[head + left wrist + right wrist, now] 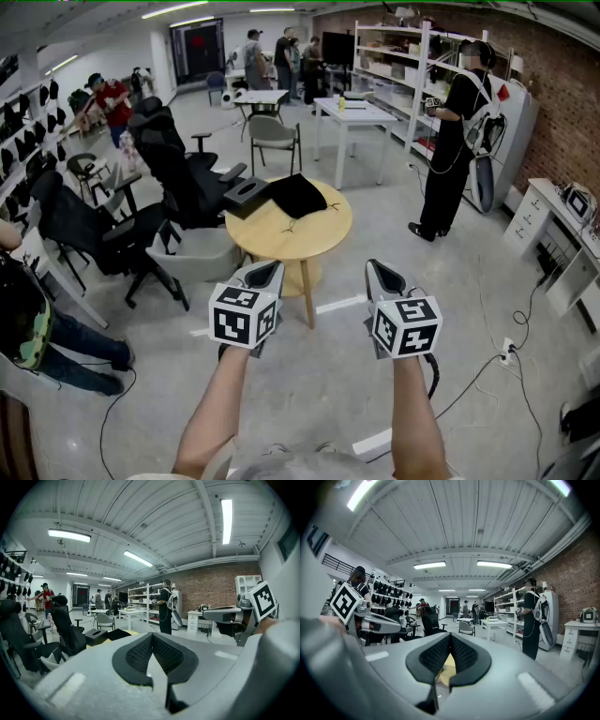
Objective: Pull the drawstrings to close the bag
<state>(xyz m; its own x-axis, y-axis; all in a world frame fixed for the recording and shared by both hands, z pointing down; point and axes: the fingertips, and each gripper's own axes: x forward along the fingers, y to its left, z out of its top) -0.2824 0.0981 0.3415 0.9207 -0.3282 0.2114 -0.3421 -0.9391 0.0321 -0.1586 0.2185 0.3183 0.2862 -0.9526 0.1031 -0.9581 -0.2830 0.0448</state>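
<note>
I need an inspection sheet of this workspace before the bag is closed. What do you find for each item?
Surface: round wooden table, ahead of both tools.
Job's things: black bag on the table's far side; drawstrings too small to tell.
Clutter: black box left of the bag.
Tools: left tool and right tool shut, empty, short of the table.
Cables: cable on the floor at right, by a power strip.
Surroundings: office chairs at left; a person by white shelves.
</note>
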